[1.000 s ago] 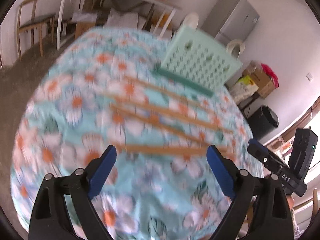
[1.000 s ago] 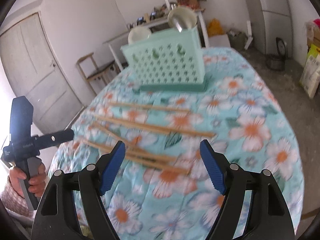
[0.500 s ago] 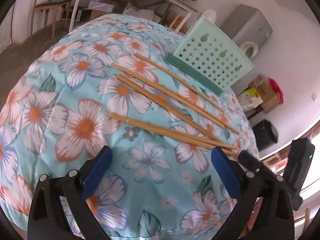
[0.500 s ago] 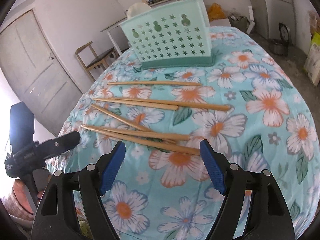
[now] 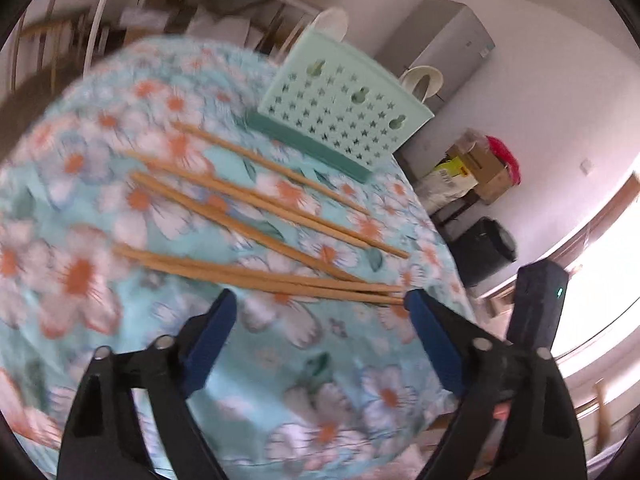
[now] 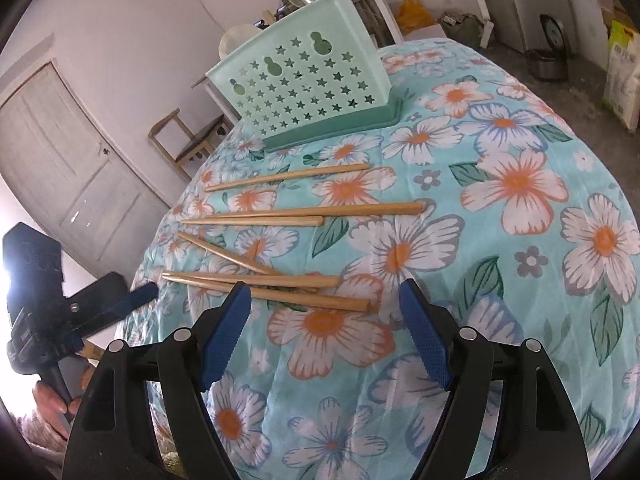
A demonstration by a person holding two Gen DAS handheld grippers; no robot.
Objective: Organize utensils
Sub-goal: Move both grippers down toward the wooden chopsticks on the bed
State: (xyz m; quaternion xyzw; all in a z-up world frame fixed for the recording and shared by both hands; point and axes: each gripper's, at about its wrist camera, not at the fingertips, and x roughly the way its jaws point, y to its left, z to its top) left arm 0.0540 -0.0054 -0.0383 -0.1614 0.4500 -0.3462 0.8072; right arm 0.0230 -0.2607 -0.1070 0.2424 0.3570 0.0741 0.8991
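Several wooden chopsticks (image 5: 248, 216) (image 6: 304, 212) lie scattered on the floral tablecloth (image 5: 320, 360) (image 6: 520, 240). Behind them stands a mint-green utensil basket (image 5: 340, 116) (image 6: 304, 84) with star holes. My left gripper (image 5: 320, 304) hovers just short of the nearest pair of chopsticks, its jaws closing with nothing pressed between them. My right gripper (image 6: 322, 292) is open low over the cloth. The nearest chopstick (image 6: 312, 300) lies across the gap between its tips, and the pads are apart from it. The left view is blurred.
The left-hand tool (image 6: 60, 308) and a hand show past the table's left edge. A fridge (image 5: 436, 40), boxes (image 5: 480, 164) and a black bin (image 5: 484, 248) stand beyond the table. A chair (image 6: 188, 140) and a door (image 6: 68, 168) are at the back left.
My left gripper has drawn in toward the nearest chopsticks and its jaws have narrowed. My right gripper has sunk and rolled, so the nearest chopstick now lies between its tips.
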